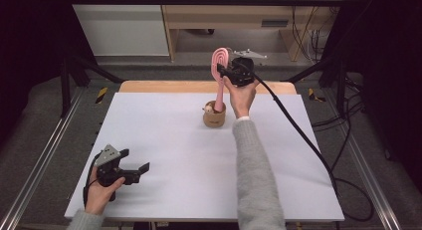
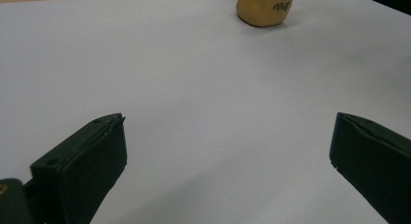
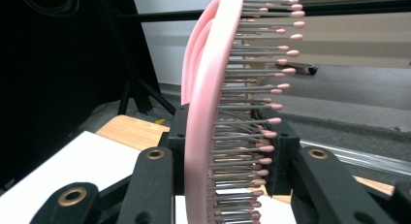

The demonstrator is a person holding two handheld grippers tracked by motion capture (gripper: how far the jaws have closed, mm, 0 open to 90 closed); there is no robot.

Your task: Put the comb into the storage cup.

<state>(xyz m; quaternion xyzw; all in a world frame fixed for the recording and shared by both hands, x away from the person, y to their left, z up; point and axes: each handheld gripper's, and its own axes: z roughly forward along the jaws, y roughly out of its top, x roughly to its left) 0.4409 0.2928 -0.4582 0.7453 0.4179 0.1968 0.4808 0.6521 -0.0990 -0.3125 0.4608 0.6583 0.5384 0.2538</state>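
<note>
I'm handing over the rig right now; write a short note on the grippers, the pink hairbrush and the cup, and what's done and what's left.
Right gripper: shut on the pink plastic hairbrush with metal bristles, held upright, handle end in the tan wooden cup.
Left gripper: open, holding nothing, low over the white table at the near left corner.
Done: brush gripped, standing at the cup.
Left: probably settle it, then release; I can't tell the direction of travel.

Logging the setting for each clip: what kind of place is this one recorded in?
Probably a lab or workshop recording station, not a home: a white table framed by black metal struts, loose cables across a grey floor, and a person working handheld grippers, the right gripper clamping a pink hairbrush above a wooden holder.
</note>
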